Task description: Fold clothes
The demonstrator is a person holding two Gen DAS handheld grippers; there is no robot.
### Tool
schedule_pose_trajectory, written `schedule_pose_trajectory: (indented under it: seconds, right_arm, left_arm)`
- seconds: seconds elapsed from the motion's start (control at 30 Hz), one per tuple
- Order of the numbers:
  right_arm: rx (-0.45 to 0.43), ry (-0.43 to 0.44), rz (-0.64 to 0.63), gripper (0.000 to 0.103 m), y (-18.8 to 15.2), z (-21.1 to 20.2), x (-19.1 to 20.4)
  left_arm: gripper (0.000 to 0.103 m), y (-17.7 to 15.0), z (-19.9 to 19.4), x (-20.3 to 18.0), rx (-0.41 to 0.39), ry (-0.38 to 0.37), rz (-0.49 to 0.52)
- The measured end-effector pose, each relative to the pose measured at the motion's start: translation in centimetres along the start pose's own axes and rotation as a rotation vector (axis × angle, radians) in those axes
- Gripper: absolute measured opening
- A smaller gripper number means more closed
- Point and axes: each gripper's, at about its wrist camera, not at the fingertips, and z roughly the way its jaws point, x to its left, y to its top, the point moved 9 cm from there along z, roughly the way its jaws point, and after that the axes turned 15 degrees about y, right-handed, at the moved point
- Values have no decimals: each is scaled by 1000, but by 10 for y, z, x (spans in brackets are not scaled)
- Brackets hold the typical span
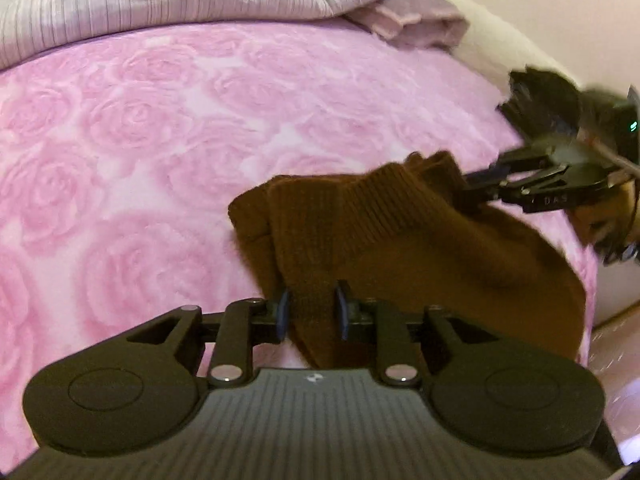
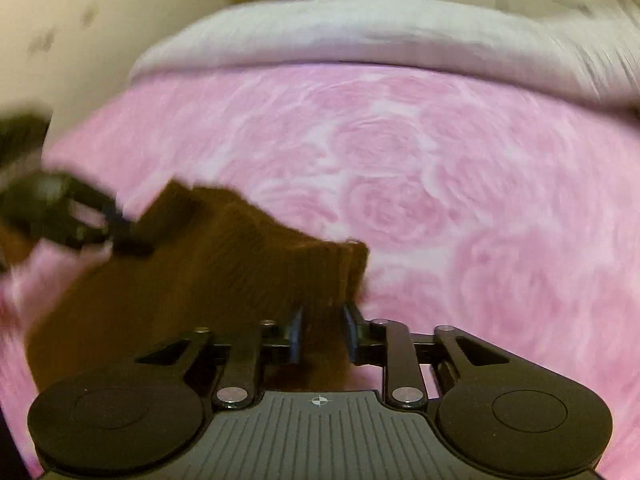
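Observation:
A brown knitted garment (image 1: 400, 248) hangs lifted over the pink rose-patterned bedspread (image 1: 140, 140). My left gripper (image 1: 312, 312) is shut on one ribbed edge of it, with cloth between the blue pads. In the same view my right gripper (image 1: 476, 190) pinches the garment's far corner. From the right wrist, the brown garment (image 2: 200, 272) fills the lower left, and my right gripper (image 2: 322, 332) is shut on its ribbed edge. The left gripper (image 2: 120, 232) shows blurred at the left, gripping the other end.
Grey striped bedding (image 1: 160, 4) and a folded pale pink cloth (image 1: 416, 24) lie along the far side of the bed. A grey quilt (image 2: 380, 36) crosses the top of the right wrist view. A cream wall (image 2: 80, 32) stands at the left there.

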Motion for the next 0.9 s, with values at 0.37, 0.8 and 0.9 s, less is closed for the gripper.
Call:
schedule_pose_trajectory:
  seconds: [0.37, 0.8, 0.9]
  right_arm:
    - [-250, 76, 185, 8, 31, -16, -17]
    - [-199, 45, 355, 53, 3, 0, -42]
    - [-189, 81, 382, 55, -1, 7, -42]
  left_arm:
    - [12, 9, 3, 12, -63, -21, -93]
    - [25, 8, 10, 35, -62, -31, -232]
    - [25, 10, 15, 38, -58, -32, -254]
